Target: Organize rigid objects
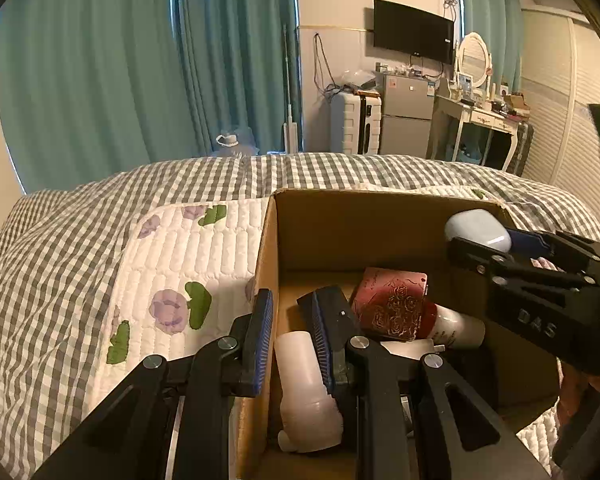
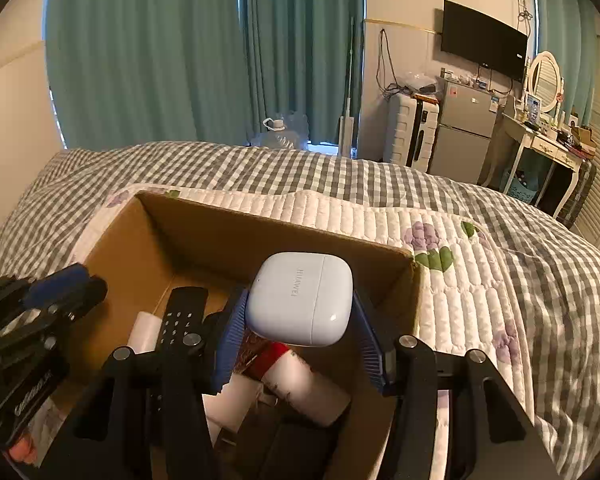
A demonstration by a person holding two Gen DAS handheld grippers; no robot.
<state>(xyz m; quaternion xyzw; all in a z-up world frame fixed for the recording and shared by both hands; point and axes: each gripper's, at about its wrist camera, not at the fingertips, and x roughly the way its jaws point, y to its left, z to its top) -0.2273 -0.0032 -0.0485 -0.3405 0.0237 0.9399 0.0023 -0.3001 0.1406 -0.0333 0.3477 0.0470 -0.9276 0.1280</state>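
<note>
An open cardboard box (image 1: 332, 216) (image 2: 204, 236) sits on the bed. My right gripper (image 2: 300, 316) is shut on a pale blue earbud case (image 2: 300, 304) and holds it above the inside of the box; it also shows in the left wrist view (image 1: 478, 230). My left gripper (image 1: 292, 340) straddles the box's left wall, one finger outside and one inside, jaws closed on the cardboard wall (image 1: 266, 320). Inside lie a white bottle (image 1: 304, 392), a dark red patterned box (image 1: 392, 304), a white tube with red cap (image 2: 296, 380) and a black remote (image 2: 182, 312).
The box rests on a white quilted floral mat (image 1: 180, 264) over a grey checked bedspread (image 2: 260, 172). Teal curtains, a suitcase, a small fridge and a dressing table stand beyond the bed.
</note>
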